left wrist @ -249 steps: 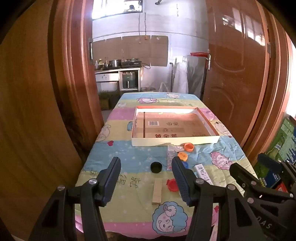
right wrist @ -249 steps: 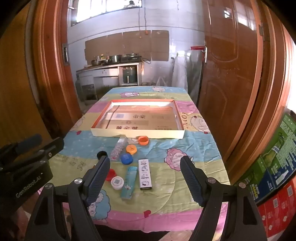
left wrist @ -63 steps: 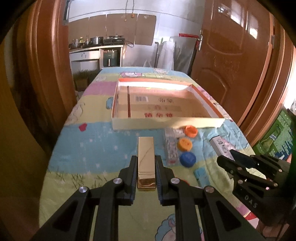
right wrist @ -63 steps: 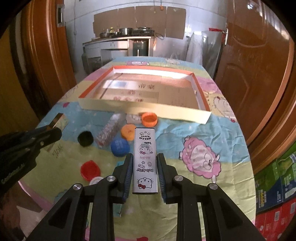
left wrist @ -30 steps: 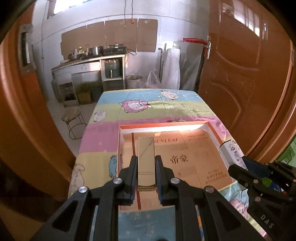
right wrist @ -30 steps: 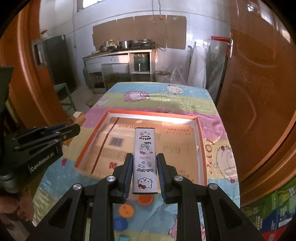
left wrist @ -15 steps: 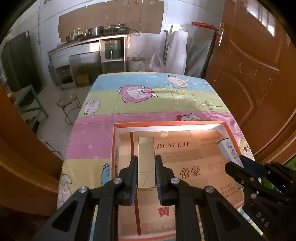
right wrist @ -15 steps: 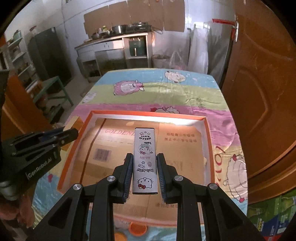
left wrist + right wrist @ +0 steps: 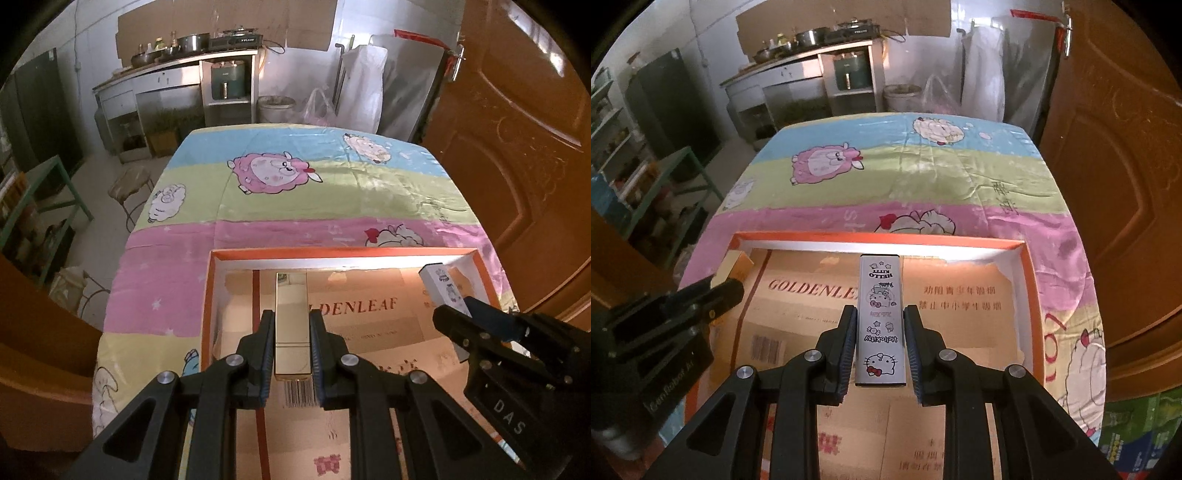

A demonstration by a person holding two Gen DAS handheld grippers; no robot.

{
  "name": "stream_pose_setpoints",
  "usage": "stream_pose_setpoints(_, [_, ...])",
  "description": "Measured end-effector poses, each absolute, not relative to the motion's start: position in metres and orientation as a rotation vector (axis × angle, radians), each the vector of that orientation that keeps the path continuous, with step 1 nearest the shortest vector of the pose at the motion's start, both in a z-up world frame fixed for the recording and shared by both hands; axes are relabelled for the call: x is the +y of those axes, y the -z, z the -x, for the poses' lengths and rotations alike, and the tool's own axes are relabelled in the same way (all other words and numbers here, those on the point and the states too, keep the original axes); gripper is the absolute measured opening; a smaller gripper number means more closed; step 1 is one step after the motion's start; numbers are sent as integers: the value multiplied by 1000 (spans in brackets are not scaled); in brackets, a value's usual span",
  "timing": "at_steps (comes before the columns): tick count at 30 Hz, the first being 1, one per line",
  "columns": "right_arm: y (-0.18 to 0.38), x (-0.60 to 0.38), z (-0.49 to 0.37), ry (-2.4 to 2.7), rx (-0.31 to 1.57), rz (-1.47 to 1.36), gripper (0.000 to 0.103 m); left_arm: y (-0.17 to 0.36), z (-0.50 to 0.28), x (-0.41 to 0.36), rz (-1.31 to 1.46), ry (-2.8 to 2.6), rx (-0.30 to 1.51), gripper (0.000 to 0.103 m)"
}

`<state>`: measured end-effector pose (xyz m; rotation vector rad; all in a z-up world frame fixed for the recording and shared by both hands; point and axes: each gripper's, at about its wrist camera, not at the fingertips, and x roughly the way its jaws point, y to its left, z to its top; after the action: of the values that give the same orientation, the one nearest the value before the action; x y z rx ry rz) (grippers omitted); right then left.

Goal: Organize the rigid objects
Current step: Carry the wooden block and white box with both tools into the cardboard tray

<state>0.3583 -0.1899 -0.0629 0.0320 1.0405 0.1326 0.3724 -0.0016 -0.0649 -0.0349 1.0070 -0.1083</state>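
Note:
My left gripper (image 9: 291,317) is shut on a long gold block (image 9: 291,325), held lengthwise over the far left part of the orange-rimmed cardboard tray (image 9: 343,253). My right gripper (image 9: 880,314) is shut on a white cartoon-cat box (image 9: 880,321), hanging over the tray's (image 9: 879,238) far middle. Each gripper shows in the other's view: the right one (image 9: 448,314) with the white box (image 9: 445,286) at the tray's right side, the left one (image 9: 727,286) with the gold block (image 9: 735,264) at the tray's left corner.
The tray lies on a table under a striped cartoon-sheep cloth (image 9: 314,195). A brown door (image 9: 517,147) stands close on the right. Past the table's far end are a counter with pots (image 9: 192,62), a bucket (image 9: 275,109) and a stool (image 9: 129,184).
Both grippers have moved forward and down over the tray, still holding their objects. The tray's far rim and floor now fill the lower half of both views.

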Motion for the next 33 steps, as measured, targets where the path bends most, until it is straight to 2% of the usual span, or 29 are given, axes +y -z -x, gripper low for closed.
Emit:
stream_pose_setpoints(17, [100, -188, -385, -101, 1101, -9, 27, 95, -388, 0, 46, 111, 1036, 18])
stream_pose_setpoints(33, [113, -195, -393, -84, 1111, 8, 27, 110, -394, -5, 30, 113, 1045, 18])
